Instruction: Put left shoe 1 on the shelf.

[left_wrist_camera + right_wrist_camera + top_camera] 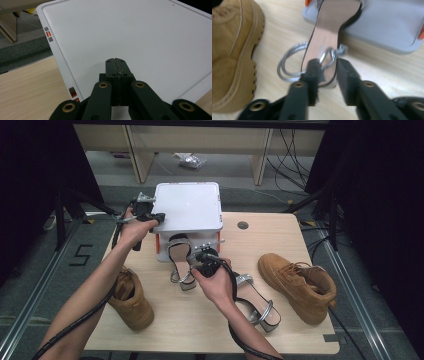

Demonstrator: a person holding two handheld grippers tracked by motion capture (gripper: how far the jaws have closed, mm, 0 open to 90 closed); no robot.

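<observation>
legible marks: one | mark: numeral "5" (80, 255), dark, on the grey floor left of the table (200, 320) | white box lid (130, 32): no lettering readable | boots, sandals: no brand or label readable

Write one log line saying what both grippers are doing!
left gripper: shut, on box lid | right gripper: around sandal heel | table: boots, other sandal

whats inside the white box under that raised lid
The toe of a silver sandal reaches in under the white lid, its heel out on the table. Orange fittings show at the edge. The lid covers the rest of the inside.
</observation>
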